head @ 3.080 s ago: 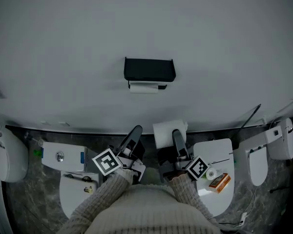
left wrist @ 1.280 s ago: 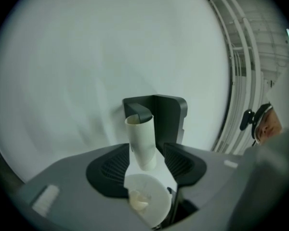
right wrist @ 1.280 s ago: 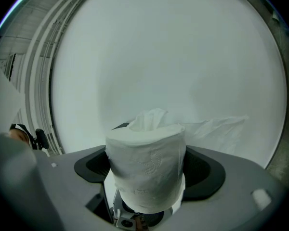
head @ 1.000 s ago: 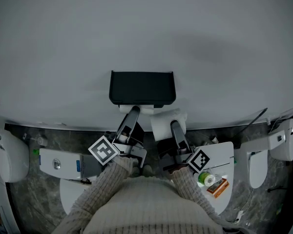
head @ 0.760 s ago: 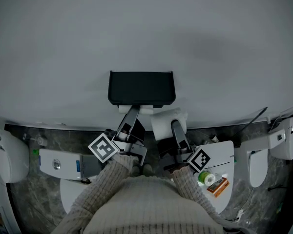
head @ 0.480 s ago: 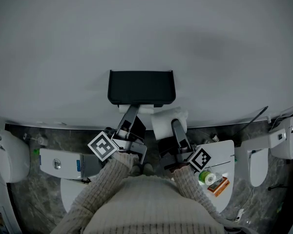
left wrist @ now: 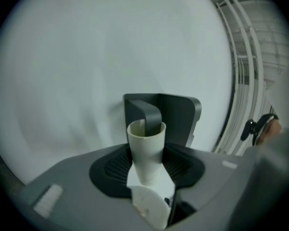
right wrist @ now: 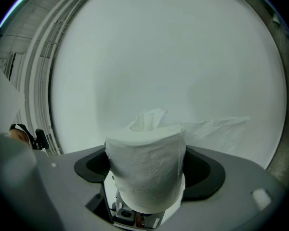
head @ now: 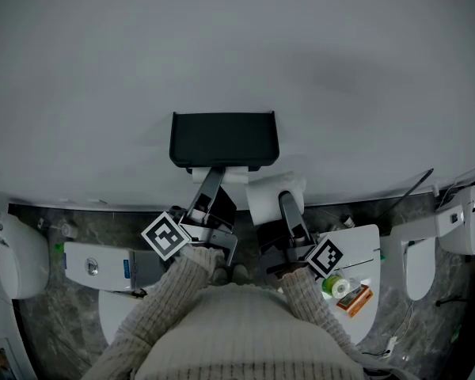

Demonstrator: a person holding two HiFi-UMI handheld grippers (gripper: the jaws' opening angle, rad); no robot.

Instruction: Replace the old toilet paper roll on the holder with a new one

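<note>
Empty tube under holder; full roll rightward

Readable text: none | orange box print: too small

Left hand-held gripper closing, right clamped

The wall is plain pale grey. The holder is matt black. The core is cream, with a white scrap of paper at its foot. The new roll is white with a faint embossed swirl. The left cube and the right cube carry black squares on white. The sleeves are cream ribbed knit. The floor is dark grey, marbled with pale veins. The tank is white with a blue label. The box is orange.
</note>
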